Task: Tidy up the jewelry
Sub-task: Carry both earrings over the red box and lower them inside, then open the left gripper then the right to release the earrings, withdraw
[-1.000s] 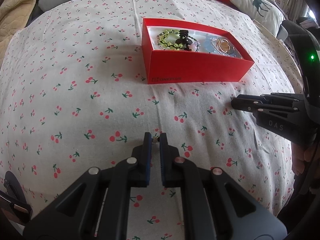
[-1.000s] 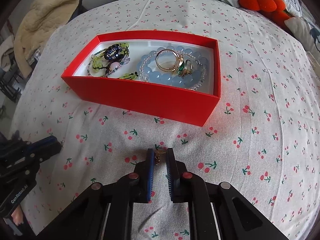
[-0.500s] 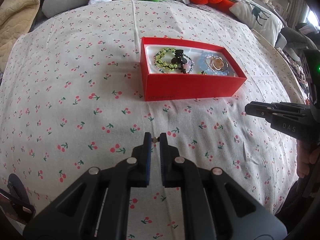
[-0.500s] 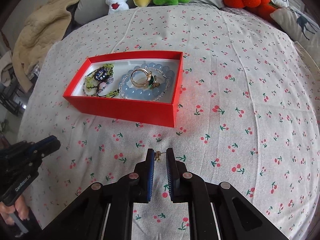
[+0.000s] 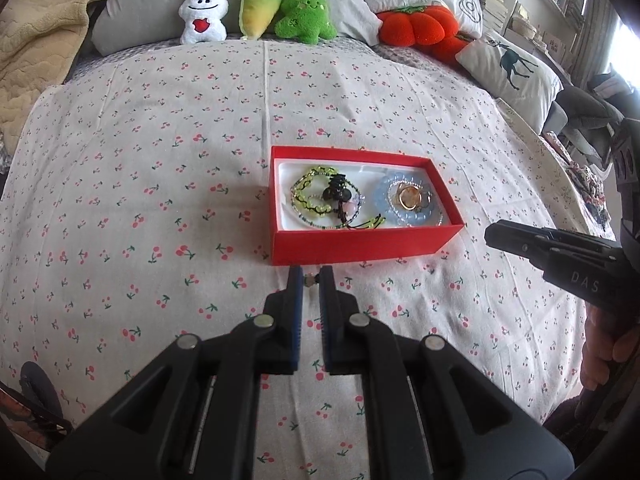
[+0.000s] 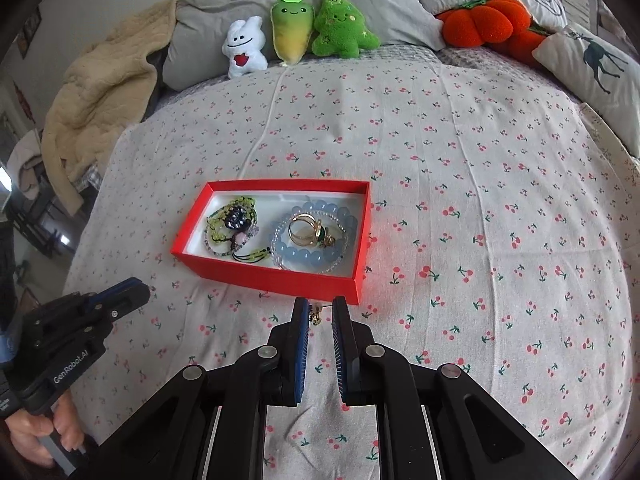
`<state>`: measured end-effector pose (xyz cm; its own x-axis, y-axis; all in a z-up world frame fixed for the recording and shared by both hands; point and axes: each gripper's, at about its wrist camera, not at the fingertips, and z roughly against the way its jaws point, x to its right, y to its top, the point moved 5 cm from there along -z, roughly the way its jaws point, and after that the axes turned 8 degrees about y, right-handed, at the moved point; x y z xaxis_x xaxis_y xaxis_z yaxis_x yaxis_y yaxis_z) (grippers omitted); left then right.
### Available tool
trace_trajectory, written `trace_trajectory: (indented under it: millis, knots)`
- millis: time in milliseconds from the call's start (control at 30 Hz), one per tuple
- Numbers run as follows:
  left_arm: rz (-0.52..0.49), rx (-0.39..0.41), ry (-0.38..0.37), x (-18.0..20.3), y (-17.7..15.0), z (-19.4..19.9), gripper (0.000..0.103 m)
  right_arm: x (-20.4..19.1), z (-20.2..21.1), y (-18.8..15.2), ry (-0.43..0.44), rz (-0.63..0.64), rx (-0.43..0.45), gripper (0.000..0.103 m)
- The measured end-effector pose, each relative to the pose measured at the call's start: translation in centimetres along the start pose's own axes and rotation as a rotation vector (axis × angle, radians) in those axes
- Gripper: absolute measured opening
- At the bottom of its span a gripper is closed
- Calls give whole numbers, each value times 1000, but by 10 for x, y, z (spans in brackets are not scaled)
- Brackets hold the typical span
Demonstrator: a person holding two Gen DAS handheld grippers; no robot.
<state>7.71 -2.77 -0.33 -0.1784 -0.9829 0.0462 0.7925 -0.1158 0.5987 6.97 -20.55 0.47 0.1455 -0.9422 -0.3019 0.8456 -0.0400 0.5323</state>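
Observation:
A red box (image 5: 360, 246) (image 6: 264, 276) lies on the cherry-print bedsheet. It holds a green bead bracelet (image 5: 316, 200) (image 6: 232, 222), a pale blue bead bracelet (image 5: 408, 206) (image 6: 312, 256) and gold rings (image 6: 306, 229). My left gripper (image 5: 310, 278) is shut on a tiny stud earring (image 5: 311, 279), just in front of the box's near wall. My right gripper (image 6: 320, 312) is shut on a small gold earring (image 6: 316, 315), also just short of the box. Each gripper shows in the other's view, the right one (image 5: 496, 236) and the left one (image 6: 136, 290).
Plush toys (image 6: 296, 32) and an orange plush (image 6: 480, 24) line the head of the bed with grey pillows. A beige blanket (image 6: 96, 92) lies at the left. A deer-print pillow (image 5: 508, 64) lies at the right edge.
Both grippers have risen and drawn back from the box, each still holding its earring. The box now looks smaller and farther off in both views.

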Motion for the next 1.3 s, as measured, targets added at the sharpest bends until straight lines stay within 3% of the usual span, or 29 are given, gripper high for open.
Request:
trace_trajectory:
  millis: [367, 900, 1000, 1133, 1300]
  knots:
    - [0, 81, -36, 12, 32, -11, 9, -2, -1, 26, 22, -23, 46, 12]
    - [-8, 69, -15, 19, 45, -58, 10, 15, -45, 42, 60, -41, 6, 12]
    - [-5, 58, -11, 20, 45, -60, 23, 17, -51, 43, 56, -43, -2, 12]
    - [-4, 61, -3, 18, 45, -54, 28, 18, -53, 46, 57, -42, 0, 12]
    - [5, 74, 28, 11, 41, -39, 46, 14, -56, 53, 61, -33, 6, 12]
